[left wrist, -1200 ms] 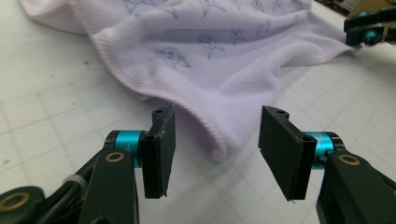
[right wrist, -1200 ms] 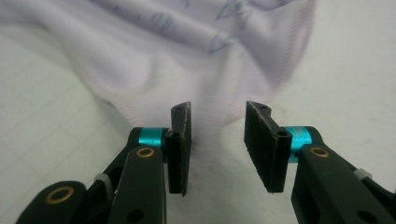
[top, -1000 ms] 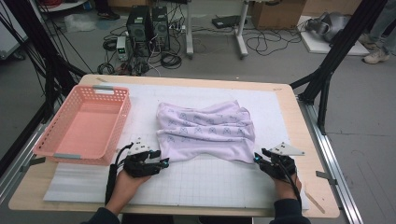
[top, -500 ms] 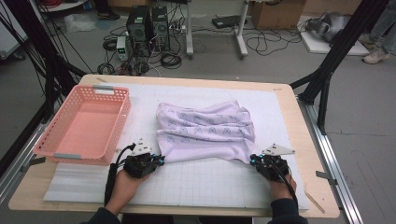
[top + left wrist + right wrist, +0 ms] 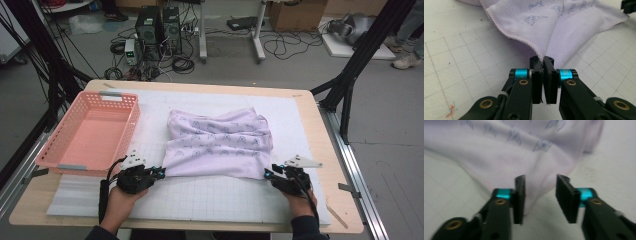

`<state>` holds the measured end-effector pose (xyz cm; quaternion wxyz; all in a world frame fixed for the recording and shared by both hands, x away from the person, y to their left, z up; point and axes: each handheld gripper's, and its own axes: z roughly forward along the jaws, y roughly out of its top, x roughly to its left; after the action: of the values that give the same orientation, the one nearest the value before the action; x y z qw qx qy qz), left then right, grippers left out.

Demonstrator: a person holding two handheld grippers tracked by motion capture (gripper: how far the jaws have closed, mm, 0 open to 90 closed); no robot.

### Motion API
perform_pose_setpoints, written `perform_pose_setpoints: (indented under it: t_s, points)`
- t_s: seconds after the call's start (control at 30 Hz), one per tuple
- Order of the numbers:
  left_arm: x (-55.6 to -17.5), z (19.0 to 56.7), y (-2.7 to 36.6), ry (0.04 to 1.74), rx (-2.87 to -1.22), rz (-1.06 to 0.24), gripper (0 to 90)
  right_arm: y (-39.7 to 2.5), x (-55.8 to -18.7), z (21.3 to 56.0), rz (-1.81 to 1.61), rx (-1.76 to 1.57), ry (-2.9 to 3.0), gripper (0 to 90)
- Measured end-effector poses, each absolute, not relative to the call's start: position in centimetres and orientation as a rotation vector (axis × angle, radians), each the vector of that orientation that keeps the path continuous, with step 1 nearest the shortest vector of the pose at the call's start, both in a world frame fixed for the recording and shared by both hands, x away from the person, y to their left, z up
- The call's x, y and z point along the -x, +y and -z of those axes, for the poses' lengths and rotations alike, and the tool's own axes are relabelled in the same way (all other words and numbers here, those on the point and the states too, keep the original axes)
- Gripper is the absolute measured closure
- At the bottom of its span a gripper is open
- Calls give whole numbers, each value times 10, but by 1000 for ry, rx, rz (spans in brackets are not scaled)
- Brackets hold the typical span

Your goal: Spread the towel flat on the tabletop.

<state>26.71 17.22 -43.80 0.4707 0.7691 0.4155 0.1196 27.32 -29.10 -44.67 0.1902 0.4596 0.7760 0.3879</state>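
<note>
We have the lilac printed cloth lying rumpled in the middle of the white gridded mat on the desk, with the pink basket just beside it on our left. Our left tongs are pinched tight on the near left corner of the cloth, the hemmed edge rising straight out from between the 2 jaws. Our right tongs stand wide at the near right corner: cloth lies between the jaws, but they have not closed on it, so that corner is loose.

What worries us is the uneven grip. If we lift or pull now, only 1 corner travels, and the cloth would drag and twist across the mat instead of spreading flat. The right tongs sit very close to the hem, so closing there could catch only the thin edge, or 2 layers of the fold, and the corner could slip out under tension. The left grip is also narrow, right at the tip, and a sharp tug could pull it free. The right gripper view is blurred, so we cannot tell how many layers lie between those jaws.
</note>
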Motion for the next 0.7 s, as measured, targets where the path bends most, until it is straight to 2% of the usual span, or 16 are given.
perform_pose_setpoints:
  t_s: [0.1, 0.17, 0.2, 0.23, 0.43, 0.7]
  points:
    - [-267, 439, 174, 1022, -1881, -296, 860, -282, -275, 451, -1003, -1263, 2184, 503]
    - [-266, 440, 175, 1018, -1877, -289, 860, -284, -275, 452, -1028, -1289, 2184, 555]
    - [-266, 440, 175, 1015, -1872, -285, 860, -284, -274, 451, -1034, -1292, 2186, 653]
    - [-265, 440, 176, 1013, -1873, -289, 861, -285, -273, 450, -1053, -1302, 2200, 850]
    - [-256, 439, 180, 990, -1871, -256, 862, -290, -263, 444, -988, -1257, 2276, 874]
    - [-231, 434, 175, 913, -1915, -185, 864, -315, -219, 438, -997, -1223, 2339, 874]
